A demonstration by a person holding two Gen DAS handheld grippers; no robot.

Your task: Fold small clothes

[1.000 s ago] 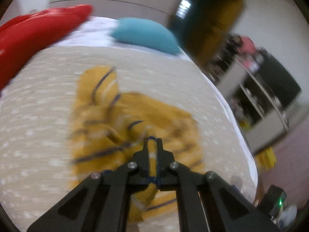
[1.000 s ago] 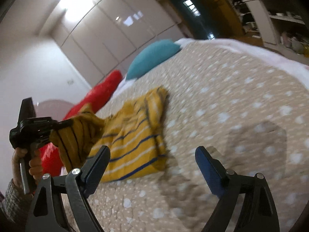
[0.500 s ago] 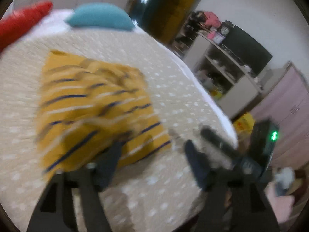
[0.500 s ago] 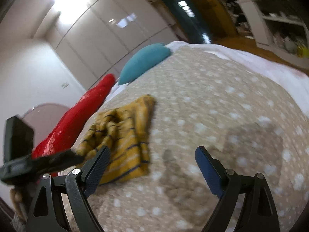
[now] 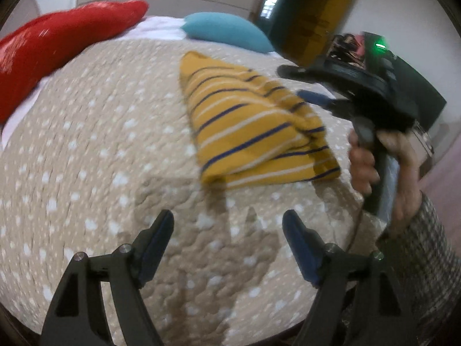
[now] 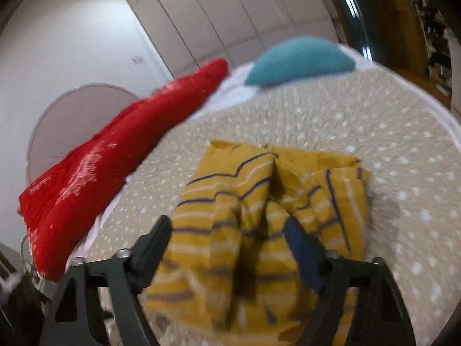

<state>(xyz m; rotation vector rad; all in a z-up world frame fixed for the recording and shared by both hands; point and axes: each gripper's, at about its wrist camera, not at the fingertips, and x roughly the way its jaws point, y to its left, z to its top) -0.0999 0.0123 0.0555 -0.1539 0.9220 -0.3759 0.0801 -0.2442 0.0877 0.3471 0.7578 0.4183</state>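
Beige bedding dotted with white covers the bed (image 5: 95, 144) in the left wrist view, with a red pillow (image 5: 57, 46) and a teal pillow (image 5: 227, 30) at its far end. On it lies a yellow striped garment (image 5: 253, 132), folded into a thick wedge, ahead and to the right. The left hand-held gripper (image 5: 227, 236) hangs low over bare bedding, its fingers spread wide with nothing between them, apart from the garment. At the right edge, the person's right hand (image 5: 383, 161) grips the handle of the right hand-held gripper (image 5: 314, 86), whose blue fingertip reaches the garment's far right edge; the sleeve is cut off by the frame.

From the right wrist view, the right hand-held gripper (image 6: 227, 236) points down at the garment (image 6: 273, 216), fingers spread wide on either side of a bunched fold. Motion blur makes it hard to tell whether the fingers touch the cloth. Behind are the red pillow (image 6: 109, 167), the teal pillow (image 6: 299, 57) and pale wardrobe doors (image 6: 219, 14).
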